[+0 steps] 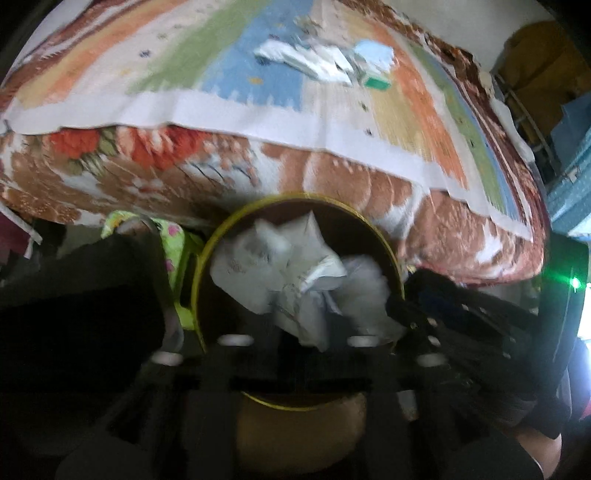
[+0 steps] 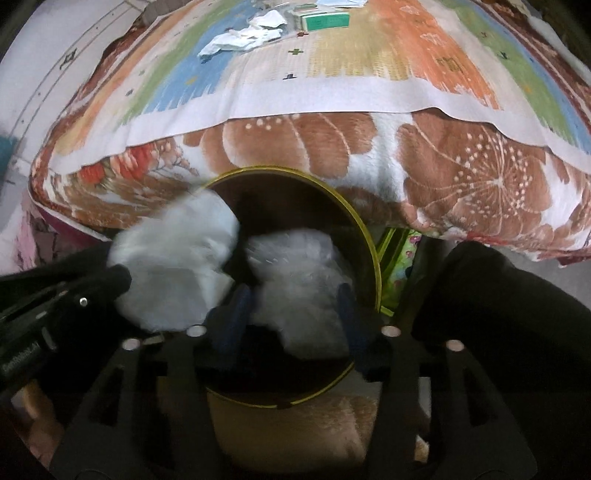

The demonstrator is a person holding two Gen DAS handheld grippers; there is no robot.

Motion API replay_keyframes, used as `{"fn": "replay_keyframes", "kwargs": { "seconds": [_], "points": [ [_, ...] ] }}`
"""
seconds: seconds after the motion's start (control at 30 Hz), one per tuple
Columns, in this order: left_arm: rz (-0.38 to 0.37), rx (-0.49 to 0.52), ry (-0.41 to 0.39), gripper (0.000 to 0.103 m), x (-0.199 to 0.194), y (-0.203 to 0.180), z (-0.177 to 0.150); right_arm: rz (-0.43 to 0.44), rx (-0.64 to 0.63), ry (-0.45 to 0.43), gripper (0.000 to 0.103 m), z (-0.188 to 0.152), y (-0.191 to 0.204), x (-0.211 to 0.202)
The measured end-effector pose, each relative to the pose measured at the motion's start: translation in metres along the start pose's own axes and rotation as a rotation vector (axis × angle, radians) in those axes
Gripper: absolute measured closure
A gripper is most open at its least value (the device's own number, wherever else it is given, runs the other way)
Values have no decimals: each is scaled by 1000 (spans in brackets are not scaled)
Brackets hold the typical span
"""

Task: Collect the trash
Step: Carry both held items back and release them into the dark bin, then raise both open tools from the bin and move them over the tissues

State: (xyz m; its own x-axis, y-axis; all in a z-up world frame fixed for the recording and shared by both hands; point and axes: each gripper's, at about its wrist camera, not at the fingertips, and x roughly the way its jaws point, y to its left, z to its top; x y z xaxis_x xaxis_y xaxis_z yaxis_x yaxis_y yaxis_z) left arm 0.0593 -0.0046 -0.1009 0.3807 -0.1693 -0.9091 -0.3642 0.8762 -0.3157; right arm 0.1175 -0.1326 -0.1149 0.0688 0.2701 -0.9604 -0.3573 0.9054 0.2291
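Observation:
A brown bin with a yellow rim (image 1: 236,221) stands on the floor against the bed; it also shows in the right wrist view (image 2: 365,236). Crumpled white paper (image 1: 291,273) sits at its mouth. In the right wrist view my right gripper (image 2: 291,314) holds a white wad (image 2: 303,280) between its blue fingers (image 2: 236,314) over the bin. My left gripper (image 2: 122,277) comes in from the left, shut on another white wad (image 2: 173,258). More white paper (image 1: 306,61) and a green box (image 2: 325,20) lie on the bed.
The bed carries a striped cloth (image 1: 221,74) over a floral blanket (image 2: 461,173) that hangs down behind the bin. A green floral bag (image 1: 173,243) sits left of the bin. Shelves and blue things (image 1: 569,147) stand at the far right.

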Motion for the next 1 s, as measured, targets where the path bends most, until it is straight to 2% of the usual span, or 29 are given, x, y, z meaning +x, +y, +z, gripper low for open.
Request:
{"fn": "replay_keyframes", "kwargs": {
  "seconds": [0.2, 0.37, 0.5, 0.57, 0.73, 0.87, 0.93, 1.0],
  "points": [
    [17, -19, -75, 61, -17, 6, 6, 37, 23, -42, 46, 1, -7, -17],
    [24, -21, -112, 58, -27, 8, 11, 41, -21, -116, 40, 7, 2, -37],
    [20, -14, -134, 49, -33, 7, 15, 54, -44, -153, 37, 13, 5, -48],
    [32, 10, -161, 47, -40, 4, 17, 67, -49, -168, 34, 16, 5, -54],
    [50, 81, -242, 31, -64, -3, 28, 81, -69, -215, 27, 27, 4, -71],
    [59, 102, -261, 20, -74, -4, 47, 82, -94, -256, 19, 42, 6, -87],
    [64, 118, -252, 9, -75, -6, 57, 84, -95, -268, 12, 49, 7, -92],
    [75, 161, -257, 7, -78, -12, 68, 91, -89, -272, 11, 56, 6, -94]
  ]
}}
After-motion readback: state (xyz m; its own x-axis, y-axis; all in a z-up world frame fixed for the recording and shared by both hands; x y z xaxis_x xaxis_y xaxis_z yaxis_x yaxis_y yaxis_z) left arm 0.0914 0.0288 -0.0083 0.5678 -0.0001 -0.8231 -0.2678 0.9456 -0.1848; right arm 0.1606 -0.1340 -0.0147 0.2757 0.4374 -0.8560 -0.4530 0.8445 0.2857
